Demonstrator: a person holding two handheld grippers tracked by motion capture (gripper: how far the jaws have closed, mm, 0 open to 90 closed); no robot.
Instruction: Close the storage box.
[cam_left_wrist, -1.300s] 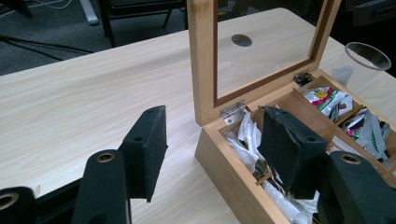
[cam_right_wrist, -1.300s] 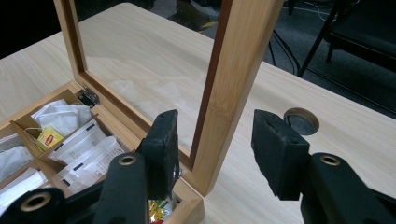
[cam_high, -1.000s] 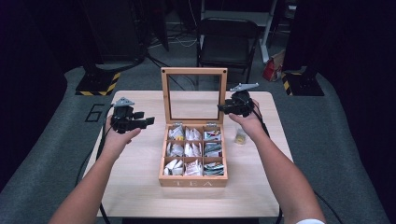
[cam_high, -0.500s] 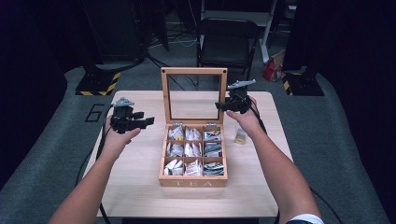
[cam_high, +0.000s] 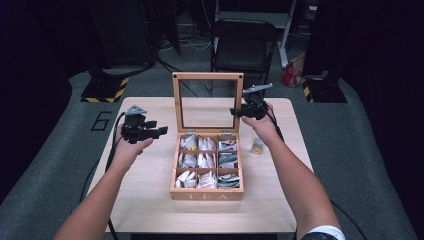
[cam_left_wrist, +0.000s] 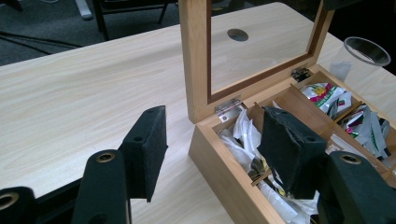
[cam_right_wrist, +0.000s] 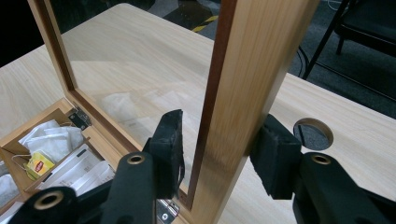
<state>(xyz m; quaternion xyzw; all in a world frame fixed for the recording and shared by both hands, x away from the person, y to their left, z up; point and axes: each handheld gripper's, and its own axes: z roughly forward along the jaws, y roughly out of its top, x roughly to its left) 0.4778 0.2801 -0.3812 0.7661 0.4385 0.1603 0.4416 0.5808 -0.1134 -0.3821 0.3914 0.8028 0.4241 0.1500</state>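
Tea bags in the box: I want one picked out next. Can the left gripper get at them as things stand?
Probably yes. The lid stands upright, so the tea bags lie uncovered, and the left gripper hangs open right at the tea box's near corner with nothing between.

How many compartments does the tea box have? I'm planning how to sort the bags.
9, in a three-by-three grid inside the wooden tea box: three along the hinged lid, three across the middle, three at the front wall marked TEA. All hold tea bags.
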